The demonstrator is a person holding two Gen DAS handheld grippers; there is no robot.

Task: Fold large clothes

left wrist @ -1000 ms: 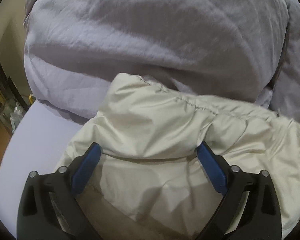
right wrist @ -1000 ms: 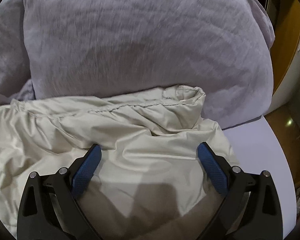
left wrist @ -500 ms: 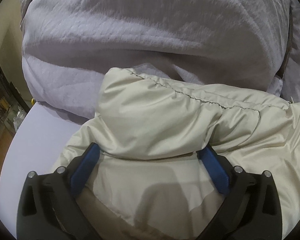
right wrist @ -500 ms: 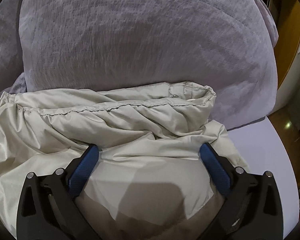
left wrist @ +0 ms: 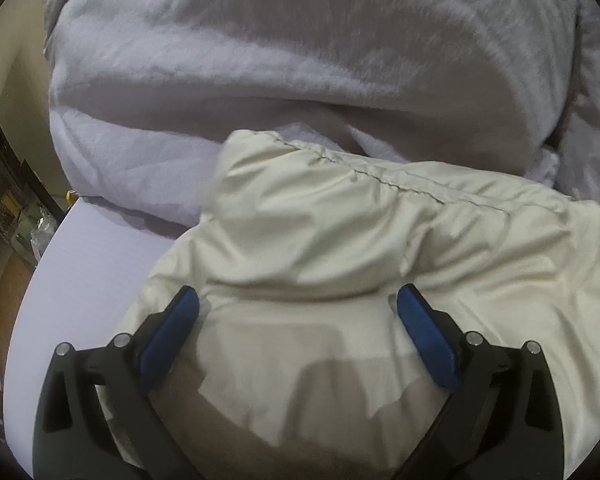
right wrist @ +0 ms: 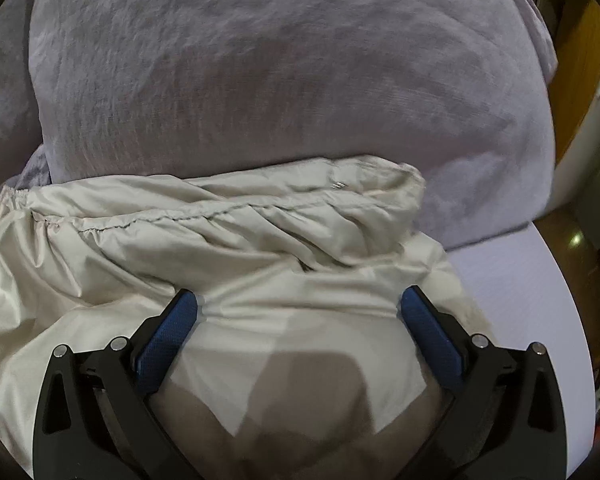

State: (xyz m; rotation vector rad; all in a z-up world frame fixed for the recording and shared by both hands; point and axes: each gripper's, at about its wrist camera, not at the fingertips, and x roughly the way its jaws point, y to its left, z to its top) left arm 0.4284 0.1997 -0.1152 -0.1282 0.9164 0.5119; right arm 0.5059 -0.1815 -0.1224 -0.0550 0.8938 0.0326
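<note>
A cream, shiny padded garment (left wrist: pixel 340 232) lies bunched on a pale lilac bed surface, with a gathered seam along its raised far edge. It also shows in the right wrist view (right wrist: pixel 228 248). My left gripper (left wrist: pixel 298 304) is open, its blue pads spread wide over the garment's left part, holding nothing. My right gripper (right wrist: pixel 300 306) is open over the garment's right end, pads apart, holding nothing. Gripper shadows fall on the cloth below each one.
A large grey-lilac pillow (left wrist: pixel 300 60) lies right behind the garment; it fills the top of the right wrist view (right wrist: pixel 280 80). The bed sheet (left wrist: pixel 80 272) shows at left, and at right (right wrist: pixel 520 300). Wooden furniture (right wrist: pixel 580 60) stands beyond the right edge.
Both grippers have stayed open and drifted slightly forward over the garment. The garment's raised edge has settled and shifted a little in both views.
</note>
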